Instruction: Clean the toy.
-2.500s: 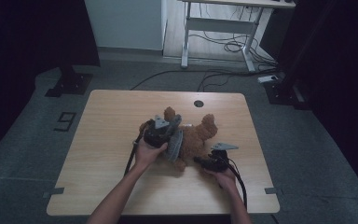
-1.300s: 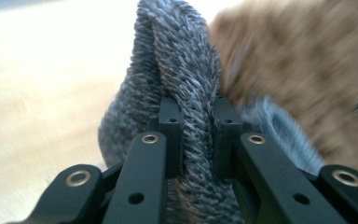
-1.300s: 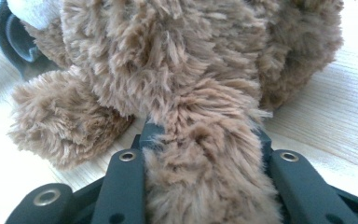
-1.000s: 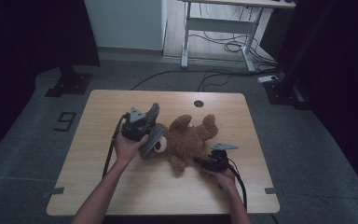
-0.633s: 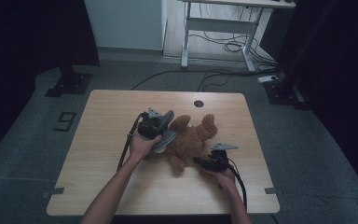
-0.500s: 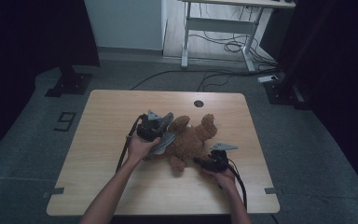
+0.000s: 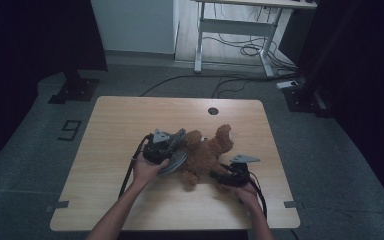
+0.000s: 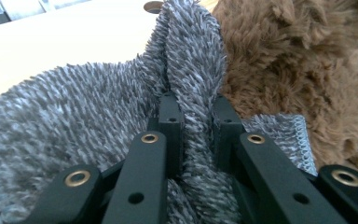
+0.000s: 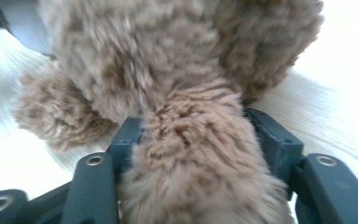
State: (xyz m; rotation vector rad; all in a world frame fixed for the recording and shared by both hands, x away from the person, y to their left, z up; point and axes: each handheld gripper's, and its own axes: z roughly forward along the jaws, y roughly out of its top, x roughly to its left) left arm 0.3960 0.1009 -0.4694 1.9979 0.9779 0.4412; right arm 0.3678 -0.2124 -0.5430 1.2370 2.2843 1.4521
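Dark floor and black curtains surround the pale wooden table (image 7: 130,120) where we work, our two forearms reaching in from its near edge. Our left hand (image 7: 147,170) grips the left gripper (image 7: 166,150) from below and behind, with its grey plate tipped toward the brown plush bear (image 7: 205,155) lying mid-table. In the left gripper view its jaws stand narrow, pinching a fold of grey fuzzy cloth (image 8: 74,107) that rises between them and spreads to their left; the bear's fur (image 8: 284,60) lies just beyond and to the right of the jaws.

Our right hand (image 7: 245,192) holds the right gripper (image 7: 232,175) low over the table, pointing toward the bear's near side. In the right gripper view a thick limb of the bear (image 9: 191,154) runs up between the jaws, which have just been opening and now stand fairly wide on either side of it; we cannot tell whether the pads press on the fur or only flank it.

From the high view the cloth is mostly hidden under the left gripper, with a grey edge showing below it. Which limb lies between the right jaws we cannot make out, and the bear's face is not readable.
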